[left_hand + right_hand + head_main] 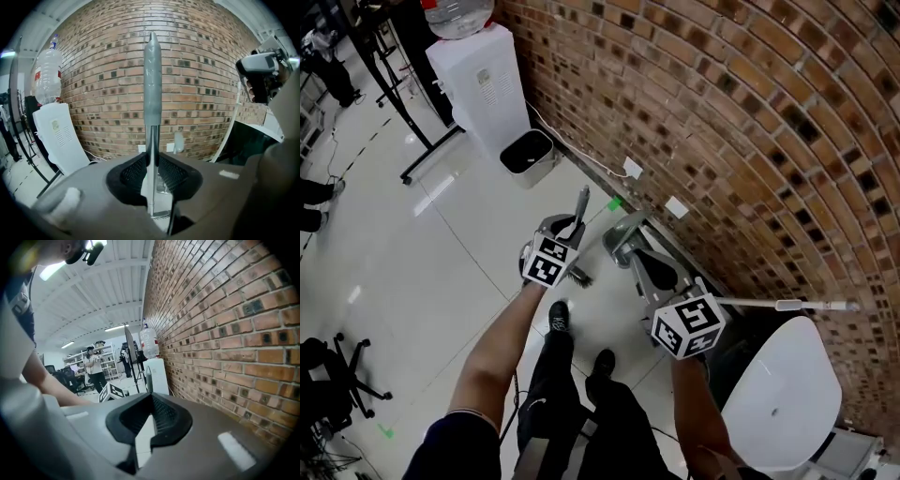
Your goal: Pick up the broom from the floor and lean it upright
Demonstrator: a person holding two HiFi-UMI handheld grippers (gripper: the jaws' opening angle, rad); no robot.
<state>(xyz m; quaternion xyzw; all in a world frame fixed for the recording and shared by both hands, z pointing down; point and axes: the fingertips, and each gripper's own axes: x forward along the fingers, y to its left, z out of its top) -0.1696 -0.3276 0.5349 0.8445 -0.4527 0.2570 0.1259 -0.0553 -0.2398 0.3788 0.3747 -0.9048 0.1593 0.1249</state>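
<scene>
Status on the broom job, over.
Left claw shut on broom handle, handle upright. Right claw slightly open, empty. Broom not yet leaned; brick wall close ahead.

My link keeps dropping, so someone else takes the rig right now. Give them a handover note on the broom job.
Left gripper: shut on the broom handle, just below its grey grip.
Right gripper: slightly open, empty, close to the brick wall.
Broom: handle raised, facing the wall, not touching it; its head is hard to make out.
Done: handle lifted and gripped.
Left: lean it upright against the wall, then release.
</scene>
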